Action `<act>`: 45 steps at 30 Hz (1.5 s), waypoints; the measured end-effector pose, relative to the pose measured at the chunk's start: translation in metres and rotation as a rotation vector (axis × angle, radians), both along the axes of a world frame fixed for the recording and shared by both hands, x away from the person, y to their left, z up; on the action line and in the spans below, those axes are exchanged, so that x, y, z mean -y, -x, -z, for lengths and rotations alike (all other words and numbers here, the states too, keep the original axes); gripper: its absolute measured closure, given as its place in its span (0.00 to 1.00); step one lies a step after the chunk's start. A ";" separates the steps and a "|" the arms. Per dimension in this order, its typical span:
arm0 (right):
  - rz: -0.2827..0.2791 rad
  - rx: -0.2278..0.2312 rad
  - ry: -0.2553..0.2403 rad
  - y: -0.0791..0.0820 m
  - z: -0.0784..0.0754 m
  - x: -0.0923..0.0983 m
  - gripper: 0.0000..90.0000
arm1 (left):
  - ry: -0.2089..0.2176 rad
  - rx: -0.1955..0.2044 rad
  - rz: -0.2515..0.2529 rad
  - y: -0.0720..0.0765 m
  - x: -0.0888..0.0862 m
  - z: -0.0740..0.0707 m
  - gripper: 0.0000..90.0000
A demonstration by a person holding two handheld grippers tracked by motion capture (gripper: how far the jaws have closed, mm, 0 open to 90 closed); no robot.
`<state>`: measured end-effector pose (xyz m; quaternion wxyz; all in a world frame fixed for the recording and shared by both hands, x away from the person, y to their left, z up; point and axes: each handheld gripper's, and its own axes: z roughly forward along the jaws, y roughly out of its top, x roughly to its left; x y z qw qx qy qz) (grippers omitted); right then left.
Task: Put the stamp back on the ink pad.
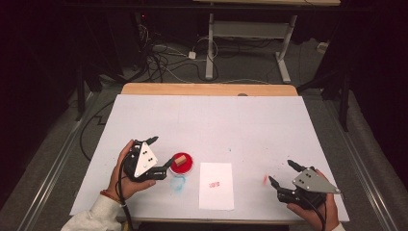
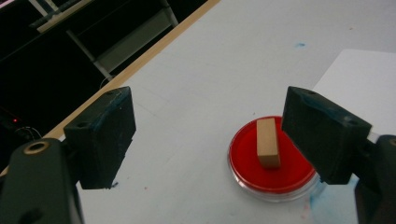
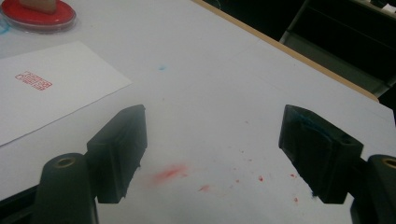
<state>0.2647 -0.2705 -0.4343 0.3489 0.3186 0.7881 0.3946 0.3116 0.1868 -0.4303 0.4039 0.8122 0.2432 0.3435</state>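
A wooden stamp block lies in a round red ink pad. Right of the pad lies a white sheet of paper bearing a red stamp mark. My left gripper is open, held just left of the pad, with one jaw at the pad's edge and nothing between the jaws. My right gripper stands open over bare table at the front right, over a red smear.
A white cover lies over the table, whose wooden edge shows at the back. A blue smudge marks the cover in front of the pad. Cables and a desk frame stand on the floor beyond.
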 end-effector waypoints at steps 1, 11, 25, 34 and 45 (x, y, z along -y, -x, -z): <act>-0.001 -0.001 0.000 0.000 0.000 0.000 0.26 | 0.002 -0.006 -0.003 0.001 -0.002 0.001 0.19; 0.003 -0.002 0.002 0.000 0.001 -0.001 0.26 | -0.020 -0.037 -0.035 0.009 -0.018 0.014 0.19; 0.011 0.004 0.003 -0.001 0.002 -0.001 0.26 | -0.021 -0.107 -0.085 0.021 -0.039 0.035 0.19; 0.010 0.001 0.004 -0.002 0.002 -0.001 0.26 | -0.047 -0.158 -0.083 0.029 -0.044 0.045 0.19; -0.007 0.007 -0.003 -0.004 0.001 -0.003 0.25 | -0.060 -0.170 -0.083 0.032 -0.042 0.048 0.19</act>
